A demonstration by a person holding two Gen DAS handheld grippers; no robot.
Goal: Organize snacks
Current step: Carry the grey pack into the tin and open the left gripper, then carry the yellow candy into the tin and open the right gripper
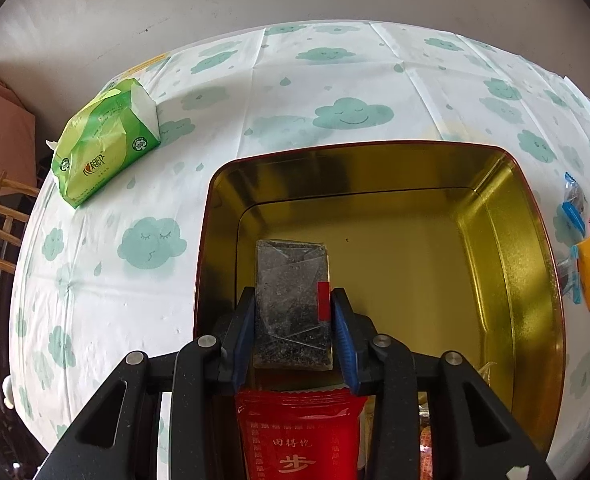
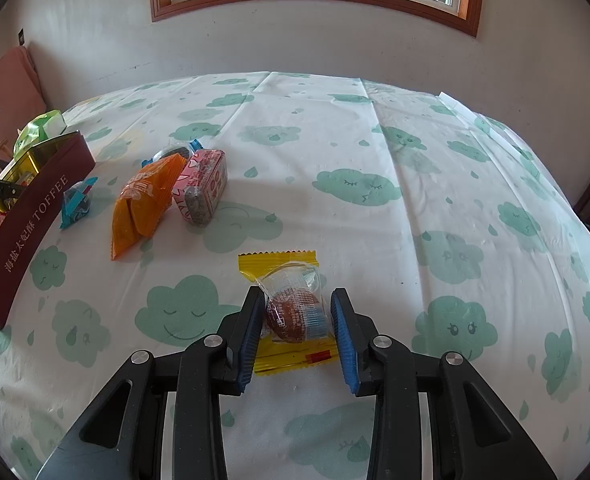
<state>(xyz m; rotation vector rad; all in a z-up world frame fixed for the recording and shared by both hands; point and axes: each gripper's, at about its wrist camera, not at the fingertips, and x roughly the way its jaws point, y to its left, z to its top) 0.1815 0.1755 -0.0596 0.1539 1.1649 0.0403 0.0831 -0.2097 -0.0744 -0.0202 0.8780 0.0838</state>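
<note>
- Snacks lie loose on my cloud-print table (image 2: 335,152); others sit in the gold tin (image 1: 507,240) at centre frame.
- Left claw (image 1: 293,328) pinches a dark seed bar (image 1: 291,296) over the tin.
- Right claw (image 2: 297,328) is spread around a yellow-wrapped snack (image 2: 291,312), lower centre, not gripping.
- Orange packet (image 2: 143,204) and pink bar (image 2: 203,188) rest centre left.

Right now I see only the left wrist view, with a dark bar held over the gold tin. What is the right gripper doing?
Observer: The right gripper is open, one finger on each side of a yellow-wrapped snack lying on the tablecloth.
Operator: Are other snacks outside the tin?
Observer: Yes, a pink packet with a dark bar inside rests against an orange packet.
Operator: Is anything written on the tin?
Observer: The tin has a maroon outer wall that reads TOFFEE.
</note>
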